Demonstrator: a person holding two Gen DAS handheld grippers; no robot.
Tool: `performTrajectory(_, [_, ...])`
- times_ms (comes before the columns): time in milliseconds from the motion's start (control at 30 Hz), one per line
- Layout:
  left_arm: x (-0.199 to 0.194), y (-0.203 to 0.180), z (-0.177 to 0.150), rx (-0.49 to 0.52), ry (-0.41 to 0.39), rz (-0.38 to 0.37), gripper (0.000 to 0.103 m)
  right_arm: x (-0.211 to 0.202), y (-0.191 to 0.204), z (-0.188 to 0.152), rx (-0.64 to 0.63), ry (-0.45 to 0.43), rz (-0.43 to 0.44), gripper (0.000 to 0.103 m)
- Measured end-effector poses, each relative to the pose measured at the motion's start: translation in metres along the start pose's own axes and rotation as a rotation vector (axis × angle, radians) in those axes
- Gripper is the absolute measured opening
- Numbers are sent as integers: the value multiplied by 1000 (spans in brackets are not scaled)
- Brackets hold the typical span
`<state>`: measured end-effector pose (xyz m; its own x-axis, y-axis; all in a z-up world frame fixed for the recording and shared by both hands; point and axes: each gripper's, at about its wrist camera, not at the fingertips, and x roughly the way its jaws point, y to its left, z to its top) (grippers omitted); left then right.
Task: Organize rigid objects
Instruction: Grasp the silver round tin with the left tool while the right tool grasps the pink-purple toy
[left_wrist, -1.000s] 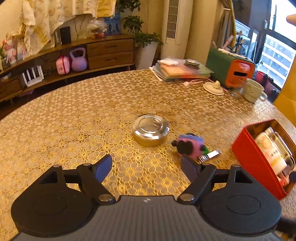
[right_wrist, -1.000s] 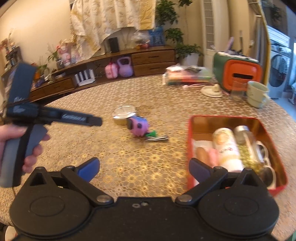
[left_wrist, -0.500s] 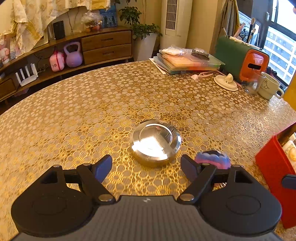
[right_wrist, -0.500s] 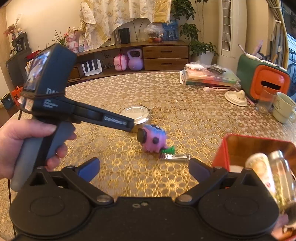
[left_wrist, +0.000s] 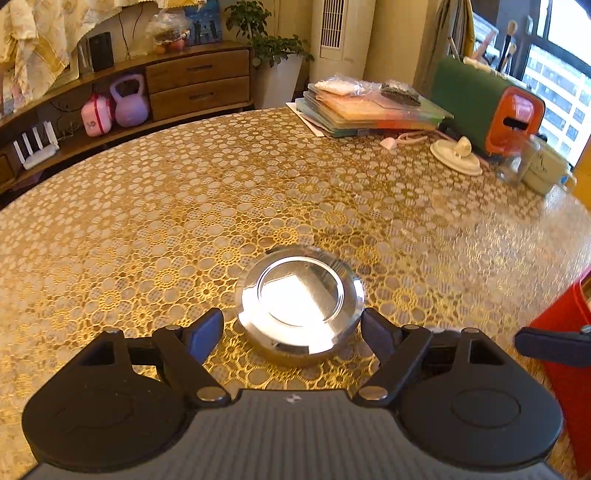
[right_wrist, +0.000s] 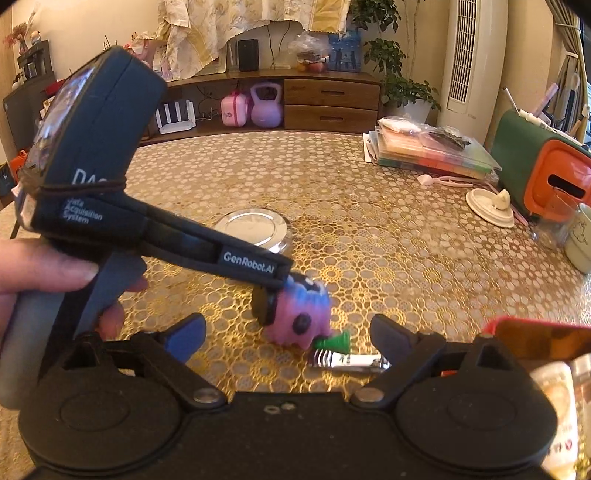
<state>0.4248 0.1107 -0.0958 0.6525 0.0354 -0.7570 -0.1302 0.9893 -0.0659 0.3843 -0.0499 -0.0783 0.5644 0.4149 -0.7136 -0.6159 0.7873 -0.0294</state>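
A shiny round metal tin (left_wrist: 299, 310) sits on the gold lace tablecloth, between the fingers of my open left gripper (left_wrist: 291, 332). The right pad is close to its rim and the left pad stands apart. In the right wrist view a pink and purple toy (right_wrist: 295, 314) lies between the fingers of my right gripper (right_wrist: 288, 336), whose jaws are closing without touching it. A small green cone (right_wrist: 338, 339) and a metal nail clipper (right_wrist: 351, 360) lie beside the toy. The left gripper's tip hangs just above the toy's left end.
A red box (right_wrist: 535, 338) with jars in it stands at the right. At the far side are stacked folders (left_wrist: 369, 110), a green and orange case (left_wrist: 487, 103), a white lid (left_wrist: 456, 157), a glass and a mug. A hand (right_wrist: 44, 266) holds the left gripper.
Both grippers came forward and down. The tin now lies between the left fingers. The toy is nearer and between the right fingers, which have narrowed a little. The red box slid toward the right edge.
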Motion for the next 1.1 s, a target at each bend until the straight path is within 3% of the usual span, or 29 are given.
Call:
performTrajectory(233, [7,5,4,-38,-10,-34,81,16,-2,3,12,-5,-5,83])
performTrajectory(500, [5,5,1,-30,-31,-38,78,21,-4,2,41,3,-1,54])
performTrajectory(800, [-6,7,-2,-32,-37,-19,77,8,2,1,30,-5,-25,52])
performTrajectory(1100, [-41,2,-9,-23,-52,-23,77,-26,7,-2,30,-24,-26,51])
